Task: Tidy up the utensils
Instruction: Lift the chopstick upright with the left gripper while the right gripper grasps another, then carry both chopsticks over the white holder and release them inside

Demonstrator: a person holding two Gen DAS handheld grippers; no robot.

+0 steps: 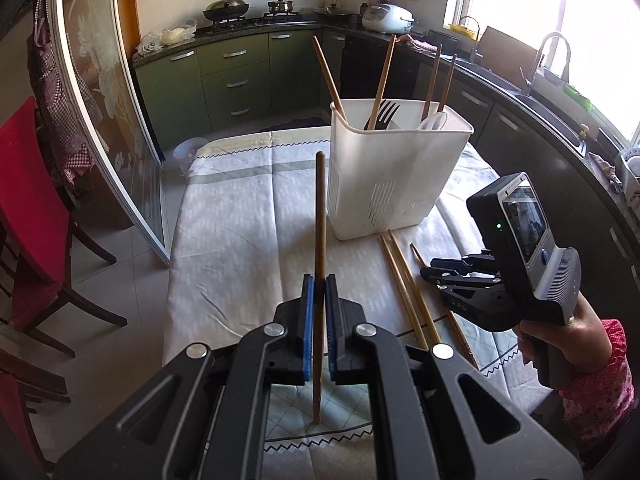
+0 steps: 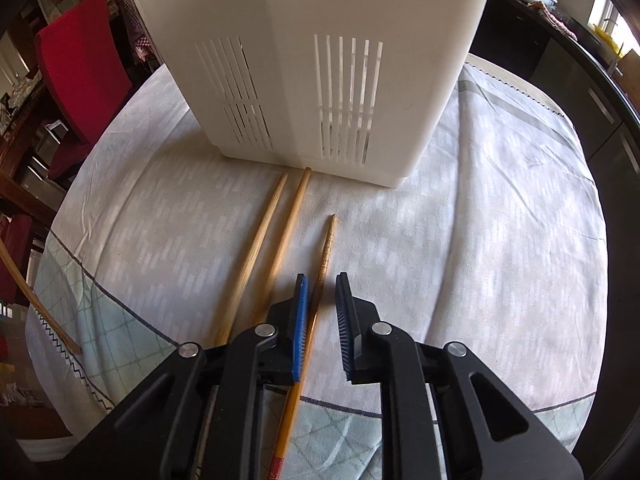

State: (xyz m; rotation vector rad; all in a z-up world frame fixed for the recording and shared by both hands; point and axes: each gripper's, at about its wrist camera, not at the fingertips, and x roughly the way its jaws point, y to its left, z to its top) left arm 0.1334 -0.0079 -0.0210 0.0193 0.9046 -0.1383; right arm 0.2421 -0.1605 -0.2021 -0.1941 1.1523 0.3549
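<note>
My left gripper [image 1: 319,288] is shut on a dark brown chopstick [image 1: 319,220], which stands upright above the table. Beyond it a white slotted utensil holder [image 1: 384,184] contains several chopsticks, a black fork [image 1: 386,112] and a white spoon [image 1: 434,120]. In the right wrist view, two pale chopsticks [image 2: 256,248] and a darker patterned chopstick [image 2: 326,248] lie in front of the holder [image 2: 320,60]. My right gripper [image 2: 322,280] is low over the patterned chopstick. That chopstick rests against the left pad, with a gap to the right pad. The right gripper [image 1: 430,276] also shows in the left wrist view, held by a hand.
A pale tablecloth [image 1: 240,220] covers the table. A red chair [image 1: 28,208] and a glass sliding door [image 1: 104,112] stand to the left. Kitchen counters with a sink [image 1: 560,92] run along the back and right.
</note>
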